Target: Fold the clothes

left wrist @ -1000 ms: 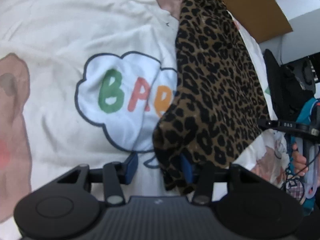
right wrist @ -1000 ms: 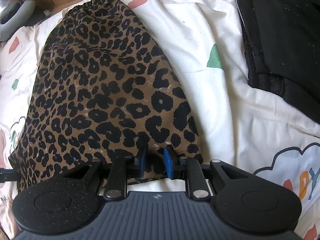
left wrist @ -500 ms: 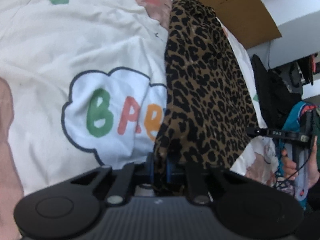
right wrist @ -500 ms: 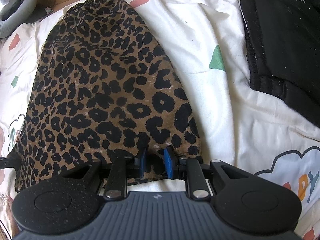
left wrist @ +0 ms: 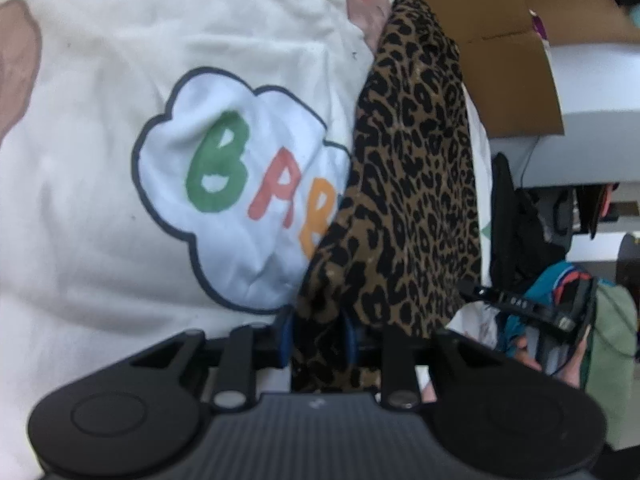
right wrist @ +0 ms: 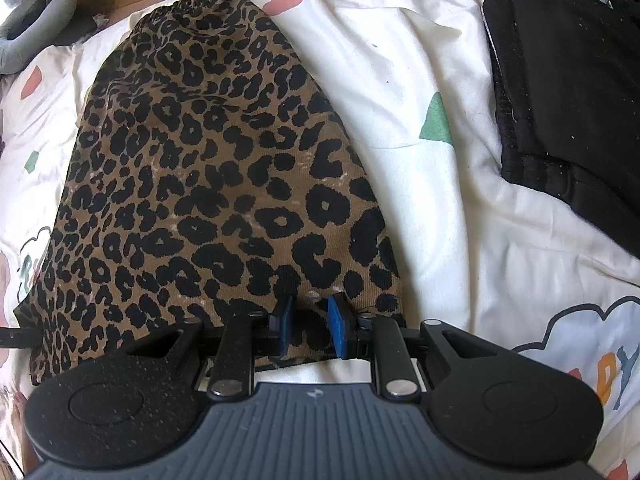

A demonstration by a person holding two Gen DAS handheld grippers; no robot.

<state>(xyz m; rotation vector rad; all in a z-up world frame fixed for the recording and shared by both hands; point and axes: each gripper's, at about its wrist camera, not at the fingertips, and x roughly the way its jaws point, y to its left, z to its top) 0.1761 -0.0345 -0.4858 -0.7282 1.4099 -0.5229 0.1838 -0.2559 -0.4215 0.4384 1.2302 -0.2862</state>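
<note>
1. A leopard-print garment [right wrist: 208, 184] lies spread on a bed covered by a white printed sheet [right wrist: 400, 80]. Its gathered narrow end points away from the viewer and its wide hem lies nearest.
2. The left tongs [left wrist: 316, 336] are clenched on the hem's left corner. Cloth is bunched between the blue pads, and that corner looks lifted off the sheet.
3. The right tongs [right wrist: 310, 320] grip the hem near its right corner. The blue pads stand on either side of a pinch of fabric, which here lies nearly flat.
4. A pile of black clothing [right wrist: 568, 92] sits to the right, apart from the garment, and a cardboard box [left wrist: 500, 52] stands beyond the bed.
5. Judged step: both hem corners are gripped, ready for the first fold.
6. The next move likely calls for raising both corners together and carrying the hem evenly toward the gathered end, keeping the cloth taut so that it does not crease.
</note>
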